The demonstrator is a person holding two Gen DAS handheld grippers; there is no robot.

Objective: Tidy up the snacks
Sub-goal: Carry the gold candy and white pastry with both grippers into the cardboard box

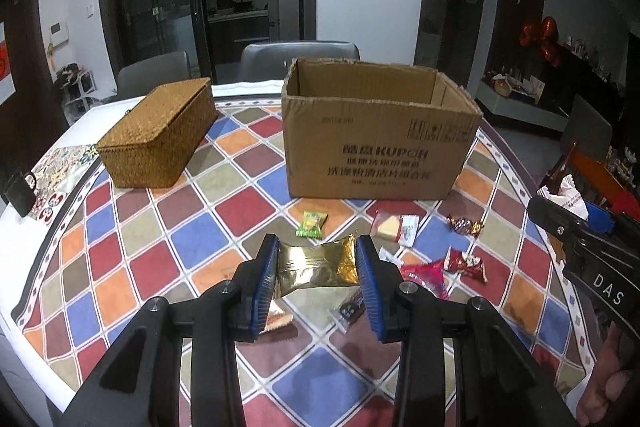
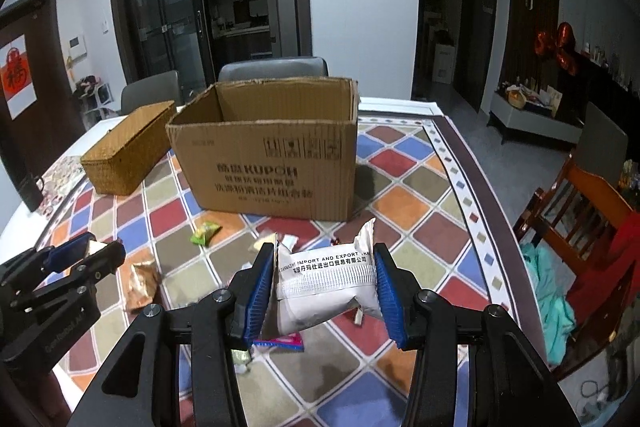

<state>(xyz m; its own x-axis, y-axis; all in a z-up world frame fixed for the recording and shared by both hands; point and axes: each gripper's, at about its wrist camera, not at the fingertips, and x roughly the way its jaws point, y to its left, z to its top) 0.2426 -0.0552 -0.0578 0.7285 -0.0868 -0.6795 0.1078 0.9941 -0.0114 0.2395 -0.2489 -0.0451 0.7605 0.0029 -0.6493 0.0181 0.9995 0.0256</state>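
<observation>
My left gripper (image 1: 316,263) is shut on a gold foil snack packet (image 1: 316,267), held above the table in front of the open cardboard box (image 1: 376,143). My right gripper (image 2: 325,277) is shut on a white snack packet (image 2: 326,285) with printed text, also above the table, short of the box (image 2: 268,167). Loose snacks lie on the table: a green candy (image 1: 311,224), a pale biscuit packet (image 1: 390,227), a red-and-white packet (image 1: 466,263), a pink packet (image 1: 424,273). The right gripper shows at the right edge of the left wrist view (image 1: 580,239); the left gripper shows at the left of the right wrist view (image 2: 76,251).
A closed woven basket (image 1: 160,135) stands left of the box. The table carries a colourful diamond-patterned cloth (image 1: 192,235). A black mug (image 1: 20,193) sits at the far left edge. Grey chairs (image 1: 300,55) stand behind the table; a wooden chair (image 2: 580,223) stands to the right.
</observation>
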